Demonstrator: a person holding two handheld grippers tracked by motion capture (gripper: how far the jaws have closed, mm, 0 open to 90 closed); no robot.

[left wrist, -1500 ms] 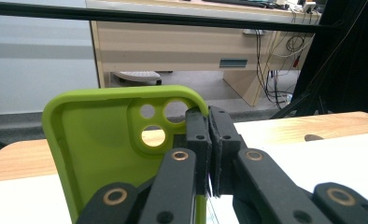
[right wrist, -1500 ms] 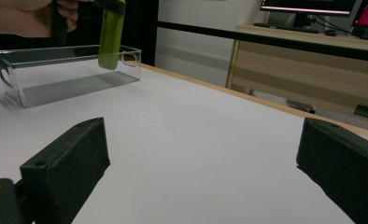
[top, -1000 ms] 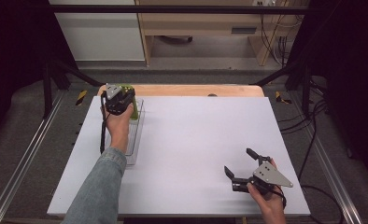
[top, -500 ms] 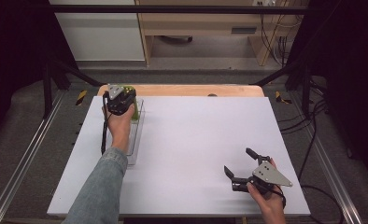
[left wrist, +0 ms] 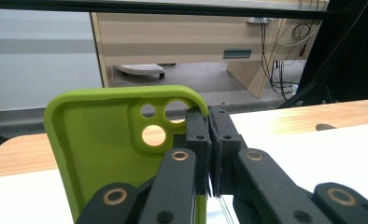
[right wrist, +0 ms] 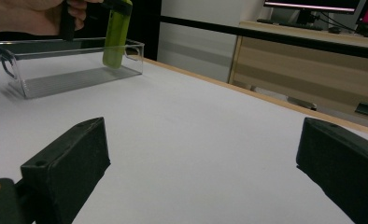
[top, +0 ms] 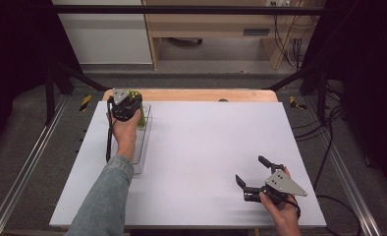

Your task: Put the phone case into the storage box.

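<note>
A lime-green phone case [left wrist: 102, 135] with round camera cut-outs stands upright, and my left gripper [left wrist: 210, 135] is shut on its side edge. In the high view the left gripper [top: 127, 110] holds the case [top: 141, 118] over the far end of a clear plastic bin [top: 145, 147] at the table's left. The right gripper view shows the case [right wrist: 116, 32] hanging down into the bin [right wrist: 56, 79]. My right gripper [top: 251, 169] rests near the front right of the table, open, with nothing between its jaws [right wrist: 205, 154].
The white tabletop [top: 206, 147] spreads between the two hands, with a wooden strip [top: 196, 95] along its far edge. Black frame posts and cables stand around the table. A wooden desk [left wrist: 182, 42] sits beyond it.
</note>
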